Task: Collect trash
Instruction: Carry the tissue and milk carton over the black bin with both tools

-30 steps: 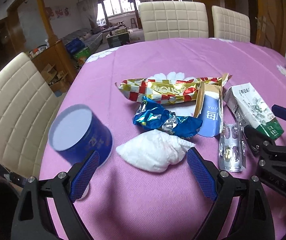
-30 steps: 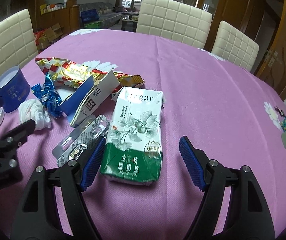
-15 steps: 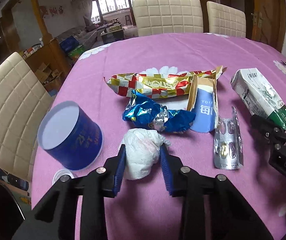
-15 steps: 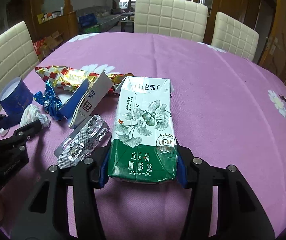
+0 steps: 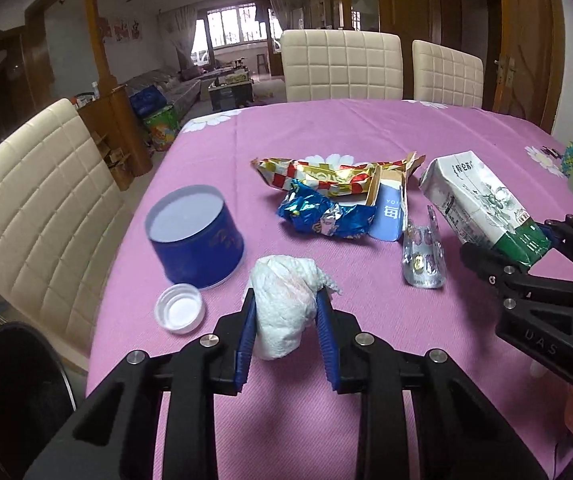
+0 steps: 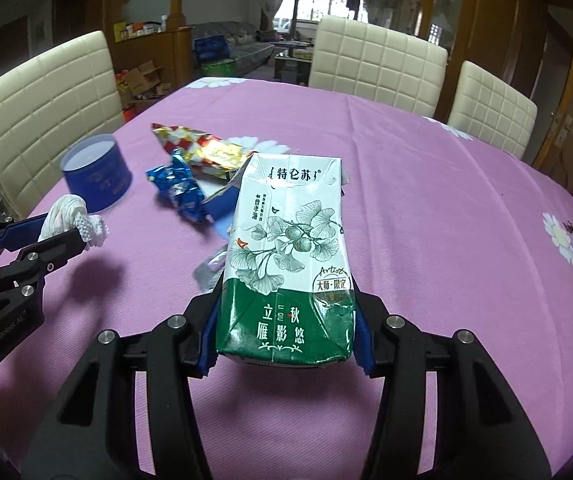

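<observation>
The left hand-held gripper has just been closing and now pinches a crumpled white tissue wad between its blue pads, narrowly parted around it. The right hand-held gripper is clamped on the green base of a white-and-green milk carton, which tilts up off the bench.

Left of the tissue, a white bottle cap lies on the cloth just beside a round blue tub. Further back, a crumpled blue foil wrapper rests against a torn blue-and-white box, with a long red-and-gold wrapper behind both. A clear blister pack lies between the box and the carton, near the right hand-held gripper's path.

The bench is covered in a pink-purple cloth printed with white daisies. Cream quilted chairs stand around it, and beyond them a living room with a window, wooden pillars and doors is visible.
</observation>
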`<state>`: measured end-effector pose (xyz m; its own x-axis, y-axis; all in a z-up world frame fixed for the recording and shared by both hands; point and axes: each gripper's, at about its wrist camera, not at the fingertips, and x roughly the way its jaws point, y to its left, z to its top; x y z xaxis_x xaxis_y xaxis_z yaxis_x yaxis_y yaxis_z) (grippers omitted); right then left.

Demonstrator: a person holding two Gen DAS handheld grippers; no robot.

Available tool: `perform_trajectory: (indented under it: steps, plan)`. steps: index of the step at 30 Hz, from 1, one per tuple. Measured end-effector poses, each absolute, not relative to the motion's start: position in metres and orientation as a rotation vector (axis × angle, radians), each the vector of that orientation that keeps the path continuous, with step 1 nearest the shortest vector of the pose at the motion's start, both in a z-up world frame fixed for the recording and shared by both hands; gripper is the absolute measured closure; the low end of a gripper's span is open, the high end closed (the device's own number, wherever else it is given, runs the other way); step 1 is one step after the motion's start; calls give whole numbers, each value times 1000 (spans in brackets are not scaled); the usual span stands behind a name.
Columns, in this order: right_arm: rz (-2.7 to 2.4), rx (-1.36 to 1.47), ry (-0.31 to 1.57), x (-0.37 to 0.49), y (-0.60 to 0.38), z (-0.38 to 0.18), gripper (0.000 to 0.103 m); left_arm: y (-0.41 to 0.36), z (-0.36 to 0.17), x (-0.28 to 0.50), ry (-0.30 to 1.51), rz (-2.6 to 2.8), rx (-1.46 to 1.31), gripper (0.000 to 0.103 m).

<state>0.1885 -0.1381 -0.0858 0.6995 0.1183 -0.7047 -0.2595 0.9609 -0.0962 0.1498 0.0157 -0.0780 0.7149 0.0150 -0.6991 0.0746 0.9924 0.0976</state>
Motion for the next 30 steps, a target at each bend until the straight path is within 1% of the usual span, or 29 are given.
perform_trajectory:
  steps: [15,30]
  plan:
    - [329,-278,745,158,-98,-76,50,53,-81,113,760,68,153,75]
    - [438,-389,677,131,-50,-68,51,82,-77,88,717,145,149,75]
